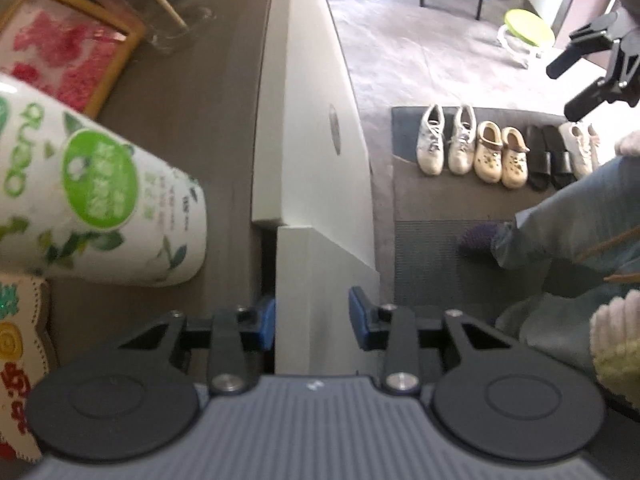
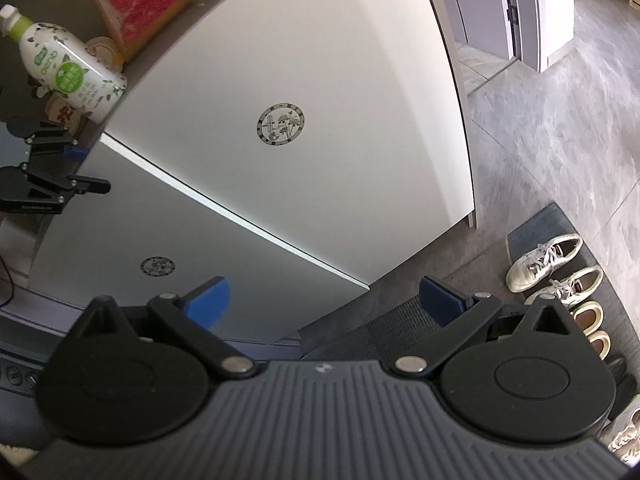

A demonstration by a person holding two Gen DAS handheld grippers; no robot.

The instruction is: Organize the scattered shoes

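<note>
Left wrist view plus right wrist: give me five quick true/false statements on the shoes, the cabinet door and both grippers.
1. The shoes stand paired in a row on the dark grey floor mat. True.
2. The cream perforated clogs sit between the white lace-up sneakers and the black slide sandals. True.
3. The left gripper holds a sneaker. False: its blue pads straddle the top edge of the white cabinet door, no shoe between them.
4. The right gripper is shut on a clog. False: its jaws stand wide open and empty.
5. The green-and-white printed bottle stands on the floor mat. False: it rests on the brown cabinet top.
</note>
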